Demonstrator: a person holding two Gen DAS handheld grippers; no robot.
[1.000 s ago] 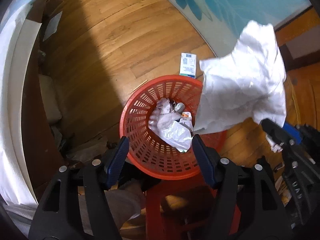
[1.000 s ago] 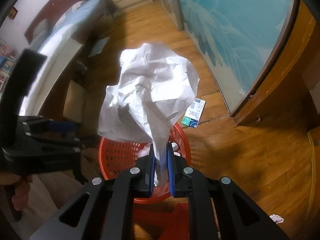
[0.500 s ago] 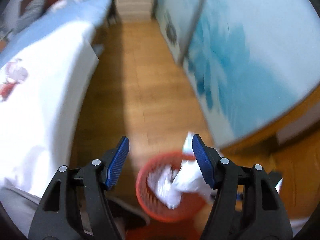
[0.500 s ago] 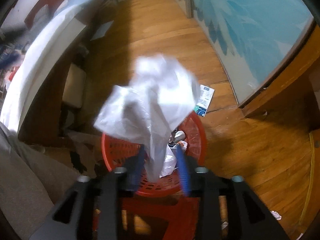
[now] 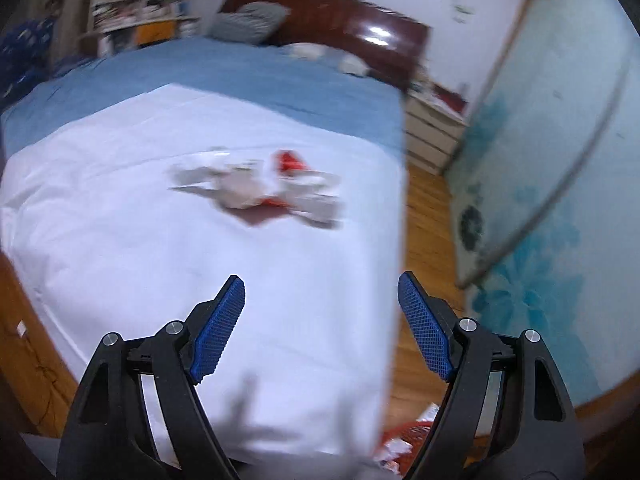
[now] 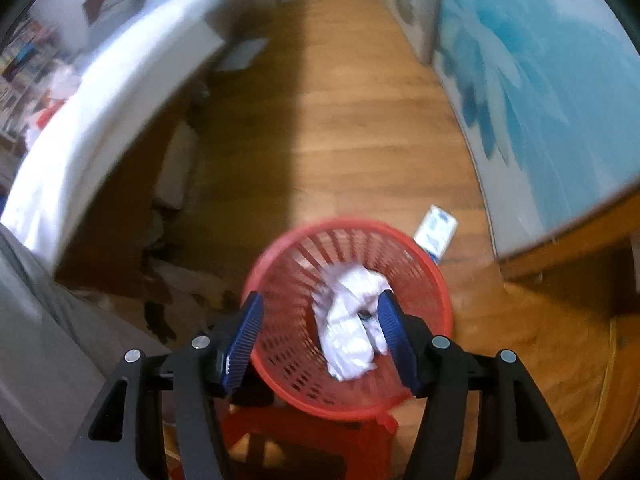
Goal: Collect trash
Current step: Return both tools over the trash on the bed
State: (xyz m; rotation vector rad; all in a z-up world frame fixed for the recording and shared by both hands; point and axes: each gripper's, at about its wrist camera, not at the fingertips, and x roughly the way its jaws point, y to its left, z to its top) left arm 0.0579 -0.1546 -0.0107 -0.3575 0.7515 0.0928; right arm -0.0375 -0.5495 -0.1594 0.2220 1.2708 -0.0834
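The paper had dropped into the basket from the right gripper's spread fingers, while the left gripper, fingers also spread, swung toward blurred wrappers on the bed, risking a missed grab.

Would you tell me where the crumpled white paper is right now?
In the right wrist view, the crumpled white paper lies inside the red basket, below the open right gripper.

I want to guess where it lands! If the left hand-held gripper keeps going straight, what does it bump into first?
Probably the white sheet on the bed, a bit short of the trash pile. The left hand-held gripper is open and empty; blur makes depth unsure.
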